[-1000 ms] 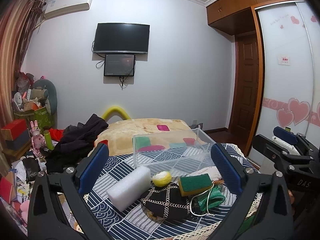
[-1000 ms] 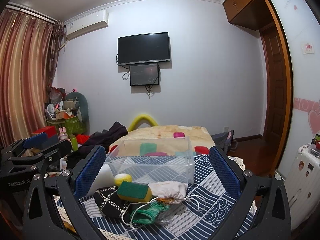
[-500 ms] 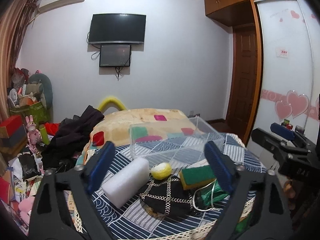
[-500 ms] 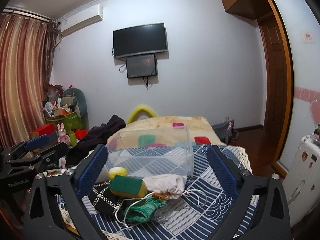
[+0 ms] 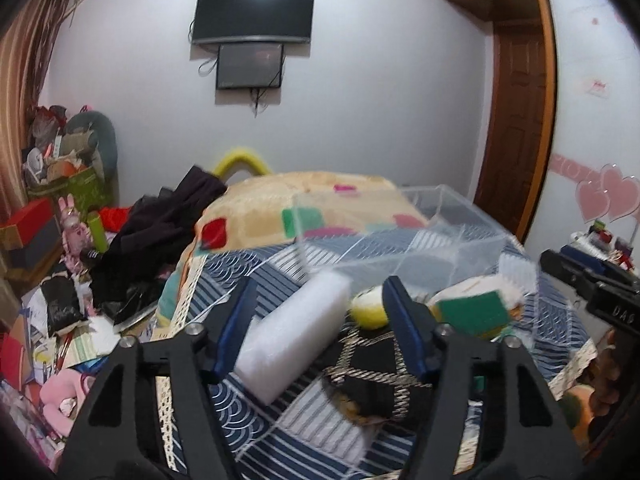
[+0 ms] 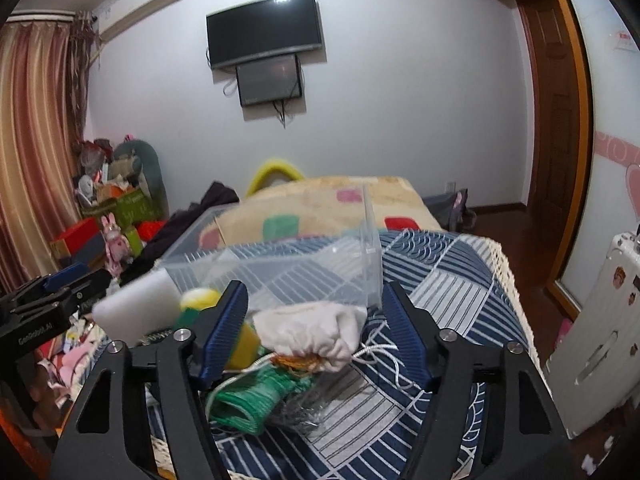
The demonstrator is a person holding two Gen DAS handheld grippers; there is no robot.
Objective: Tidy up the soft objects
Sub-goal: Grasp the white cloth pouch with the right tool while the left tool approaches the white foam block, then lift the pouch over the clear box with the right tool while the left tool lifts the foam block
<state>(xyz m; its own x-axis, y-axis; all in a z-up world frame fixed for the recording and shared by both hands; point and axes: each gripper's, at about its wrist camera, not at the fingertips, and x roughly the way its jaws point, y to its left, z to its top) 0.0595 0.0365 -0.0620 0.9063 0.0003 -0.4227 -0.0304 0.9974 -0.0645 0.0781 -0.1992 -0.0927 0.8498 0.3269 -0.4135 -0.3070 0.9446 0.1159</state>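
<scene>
Both views are blurry; left gripper (image 5: 320, 326) and right gripper (image 6: 314, 330) gape, holding nothing; side tag reads "GenRobot.AI" (image 6: 35, 335)

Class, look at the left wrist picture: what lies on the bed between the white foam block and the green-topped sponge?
In the left wrist view, a yellow ball lies between the white foam block and the green-topped sponge; one finger of the left gripper crosses in front there.

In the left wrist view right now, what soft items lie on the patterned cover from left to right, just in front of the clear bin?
white foam block → yellow ball → green-topped sponge. The black chain-trimmed bag lies nearer the camera, under this row, so it has no clear place in the order.
</scene>
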